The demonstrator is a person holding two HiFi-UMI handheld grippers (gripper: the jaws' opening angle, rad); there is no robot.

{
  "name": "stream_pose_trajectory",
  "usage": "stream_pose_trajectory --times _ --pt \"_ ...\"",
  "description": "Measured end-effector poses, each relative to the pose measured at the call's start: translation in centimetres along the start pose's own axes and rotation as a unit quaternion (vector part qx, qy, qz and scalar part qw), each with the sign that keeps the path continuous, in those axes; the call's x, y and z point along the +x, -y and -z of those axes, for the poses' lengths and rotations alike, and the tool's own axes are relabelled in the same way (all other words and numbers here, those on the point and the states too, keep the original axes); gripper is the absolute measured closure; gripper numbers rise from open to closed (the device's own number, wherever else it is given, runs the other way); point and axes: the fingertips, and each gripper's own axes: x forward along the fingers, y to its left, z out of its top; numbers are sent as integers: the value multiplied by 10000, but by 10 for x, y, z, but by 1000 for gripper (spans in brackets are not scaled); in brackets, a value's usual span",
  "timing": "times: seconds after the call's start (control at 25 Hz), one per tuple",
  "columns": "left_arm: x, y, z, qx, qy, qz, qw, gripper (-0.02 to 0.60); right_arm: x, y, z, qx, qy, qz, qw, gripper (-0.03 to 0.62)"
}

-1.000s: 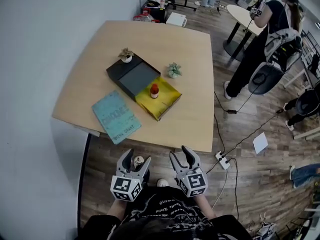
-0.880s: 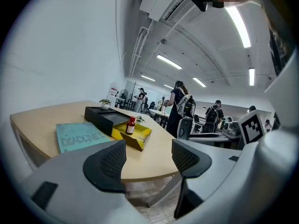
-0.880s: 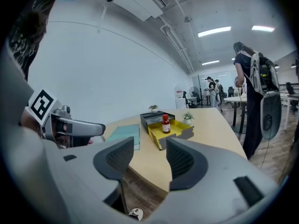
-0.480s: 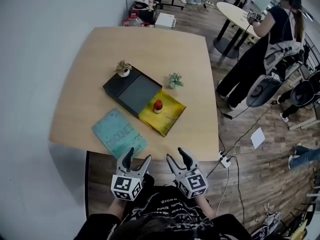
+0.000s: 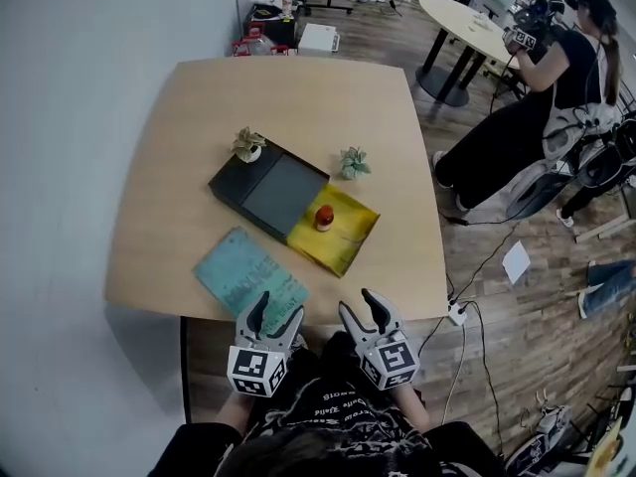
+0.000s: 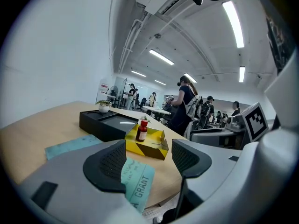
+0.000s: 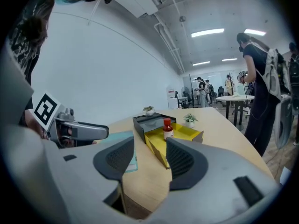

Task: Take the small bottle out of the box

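Note:
A small bottle with a red cap stands upright in the open yellow box on the wooden table. It also shows in the left gripper view, bottle in the yellow box, and in the right gripper view, bottle in the box. My left gripper and right gripper hang open and empty at the table's near edge, well short of the box.
A black tray adjoins the yellow box. A teal booklet lies near the front edge. Two small potted plants flank the tray. A person stands by a round table at the right; cables lie on the floor.
The view has shifted closer to the table, so the box and bottle now sit lower and nearer. Both grippers stay open in front of the table edge.

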Motion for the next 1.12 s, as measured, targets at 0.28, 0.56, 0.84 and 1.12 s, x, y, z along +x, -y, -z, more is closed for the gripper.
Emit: stream_pose_trajectory --times 0.28,0.56,0.84,1.12 --pt "11 -12 -10 -329 133 -137 9993 268 16 11 -15 3 152 -36 9999 365" --pt "14 -15 -21 -234 175 -411 9987 268 38 28 -40 -220 241 -138 9994 365" --pt "18 -29 -32 -173 261 -792 9964 268 74 44 -74 -700 320 -354 9964 365" --pt "19 -39 -41 -213 364 -1114 9929 268 113 53 -83 -818 196 -708 9939 365"
